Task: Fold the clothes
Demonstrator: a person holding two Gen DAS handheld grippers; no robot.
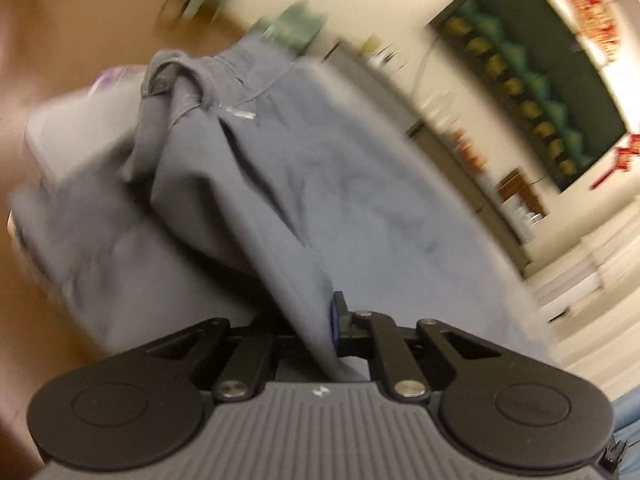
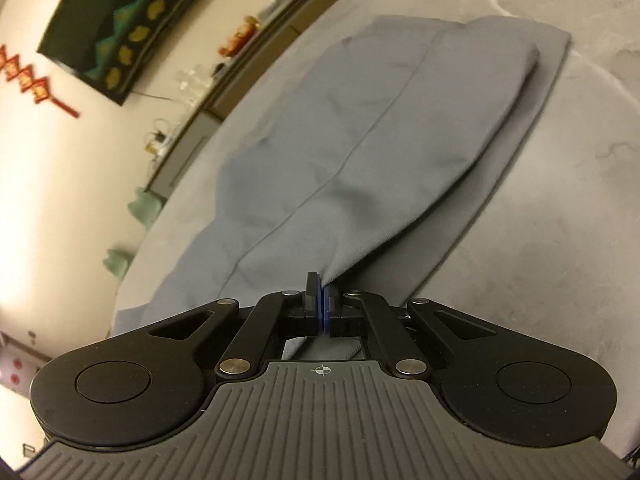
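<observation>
The grey garment (image 2: 360, 140) lies on a big grey-covered table (image 2: 560, 200); it looks like soft trousers, with a long seam running down the cloth and a bunched waistband (image 1: 176, 80) at the far end in the left view; most of it rests flat, and one long side runs close to the table's far edge, the edge toward the wall.

The right gripper (image 2: 323, 300) is clenched tight on a small pinch of the cloth, right at a near corner of the garment; the blue pads press together with the fabric squeezed in between; the cloth rises up like a little tent from the table to the jaws, so that corner is lifted while the rest stays down.

The left gripper (image 1: 320, 320) is grasping the garment too; the cloth drapes over and hides one finger, and only one blue pad (image 1: 333, 320) shows, pressed against the fabric; its view is blurry, so small things are hard to make out.

Why hold it this way? I think each hand takes one end of the same edge so the cloth stays stretched and does not flop or wrinkle; with two corners held, the top layer can be carried over the lower layer (image 2: 500, 184) that sits spread on the table; the fold looks begun but not yet pressed flat.

Along the wall are shelves and red hanging decorations (image 2: 32, 76).
</observation>
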